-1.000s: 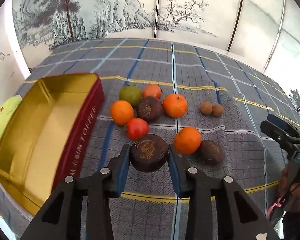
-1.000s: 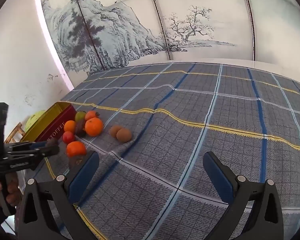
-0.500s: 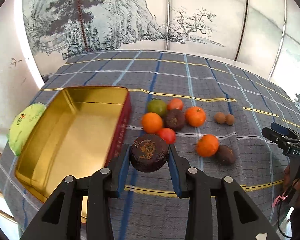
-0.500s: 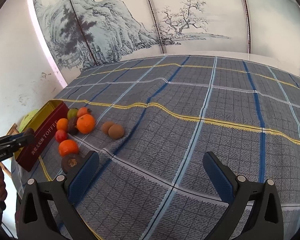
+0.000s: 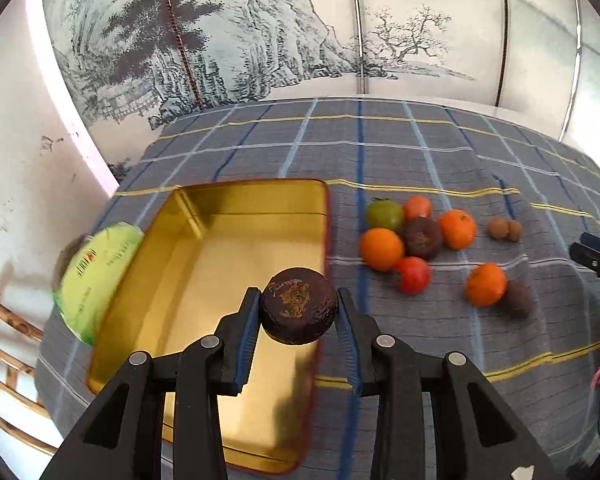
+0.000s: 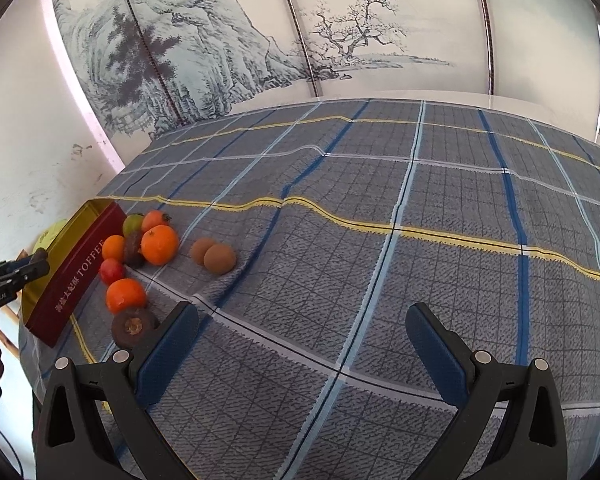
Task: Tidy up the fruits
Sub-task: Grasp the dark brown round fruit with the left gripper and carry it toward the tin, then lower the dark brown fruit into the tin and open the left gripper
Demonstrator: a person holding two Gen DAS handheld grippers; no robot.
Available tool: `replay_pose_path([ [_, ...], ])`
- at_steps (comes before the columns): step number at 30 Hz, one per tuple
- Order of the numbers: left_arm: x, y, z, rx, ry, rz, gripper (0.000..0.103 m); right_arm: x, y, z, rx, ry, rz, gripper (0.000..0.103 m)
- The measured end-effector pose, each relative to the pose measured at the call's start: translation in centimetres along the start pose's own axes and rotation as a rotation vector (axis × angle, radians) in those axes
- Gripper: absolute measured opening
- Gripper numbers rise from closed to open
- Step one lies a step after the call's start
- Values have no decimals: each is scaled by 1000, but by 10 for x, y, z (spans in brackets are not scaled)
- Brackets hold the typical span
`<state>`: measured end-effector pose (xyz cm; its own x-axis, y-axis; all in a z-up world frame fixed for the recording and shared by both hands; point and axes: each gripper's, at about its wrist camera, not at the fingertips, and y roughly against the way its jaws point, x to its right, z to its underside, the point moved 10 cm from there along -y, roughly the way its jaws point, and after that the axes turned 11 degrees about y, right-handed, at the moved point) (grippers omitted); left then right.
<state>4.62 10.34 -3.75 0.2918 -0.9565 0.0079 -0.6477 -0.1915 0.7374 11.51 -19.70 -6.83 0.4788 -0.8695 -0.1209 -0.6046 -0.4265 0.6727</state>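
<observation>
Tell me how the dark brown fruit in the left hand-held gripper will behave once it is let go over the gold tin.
The dark brown fruit looks round, so it would probably roll across the gold tin, whose smooth floor looks bare. It seems firm: the left hand-held gripper pinches it without visible denting. Its rough skin probably resists slipping.
</observation>
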Motion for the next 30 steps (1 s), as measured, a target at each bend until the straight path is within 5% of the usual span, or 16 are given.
replay_pose_path([
  [13, -40, -39, -51, -15, -94, -142, 33, 1, -3, 2, -16, -14, -7, 103],
  [30, -85, -124, -75, -196, -65, -218, 33, 5, -8, 5, -47, -44, -12, 103],
])
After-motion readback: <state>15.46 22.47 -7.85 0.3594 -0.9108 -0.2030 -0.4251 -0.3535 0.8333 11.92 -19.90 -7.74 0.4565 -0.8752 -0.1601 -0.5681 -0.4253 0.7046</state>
